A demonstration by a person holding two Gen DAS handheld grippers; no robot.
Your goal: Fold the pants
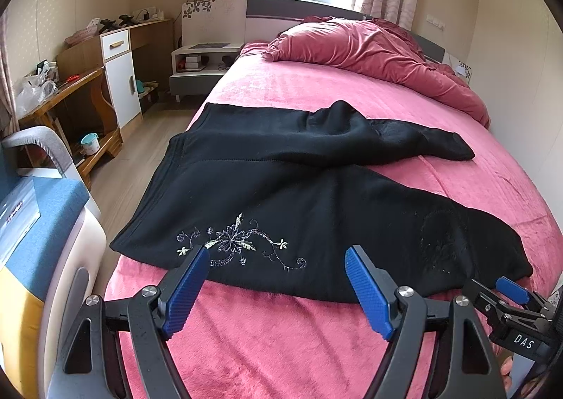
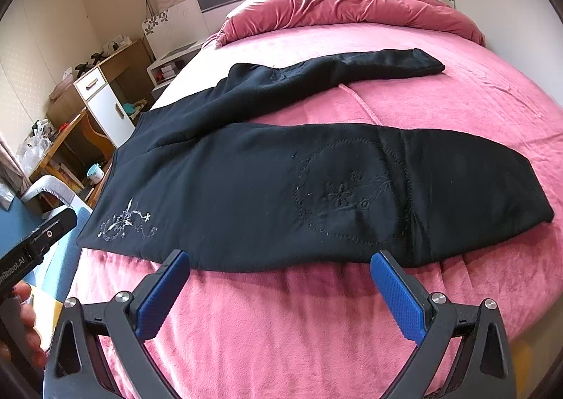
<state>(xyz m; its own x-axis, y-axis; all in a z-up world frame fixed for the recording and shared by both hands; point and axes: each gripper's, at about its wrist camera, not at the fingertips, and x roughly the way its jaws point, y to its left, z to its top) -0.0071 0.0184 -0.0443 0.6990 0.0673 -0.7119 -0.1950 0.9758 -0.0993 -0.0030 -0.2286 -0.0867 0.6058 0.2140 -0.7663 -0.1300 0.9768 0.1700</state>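
Bed [image 1: 316,89]: covered in a pink plush blanket, it filled most of both views and ran toward the window wall.
Duvet [image 1: 369,50]: a crumpled dark-pink heap lay at the head of the bed, well apart from the pants.
Pants [image 1: 281,187]: a black pair lay flat across the blanket near its foot end, waistband toward the left edge of the bed and legs running to the right.
Far leg [image 2: 352,68]: it angled away from the near leg, leaving a wedge of pink blanket between the two.
Near leg [image 2: 387,187]: it lay straight and flat, with a stitched oval motif at knee height.
Embroidery [image 1: 239,244]: a pale floral spray sat on the near hip, close to the left gripper's fingertips.
Desk [image 1: 70,96]: a wooden desk stood against the left wall, beside a white cabinet.
Left gripper [image 1: 278,258]: its blue-padded jaws stood wide apart, tips over the near edge of the pants, holding nothing.
Right gripper [image 2: 281,260]: its jaws were spread wide, empty, with the tips at the near hem of the near leg; whether they touched the cloth could not be told.
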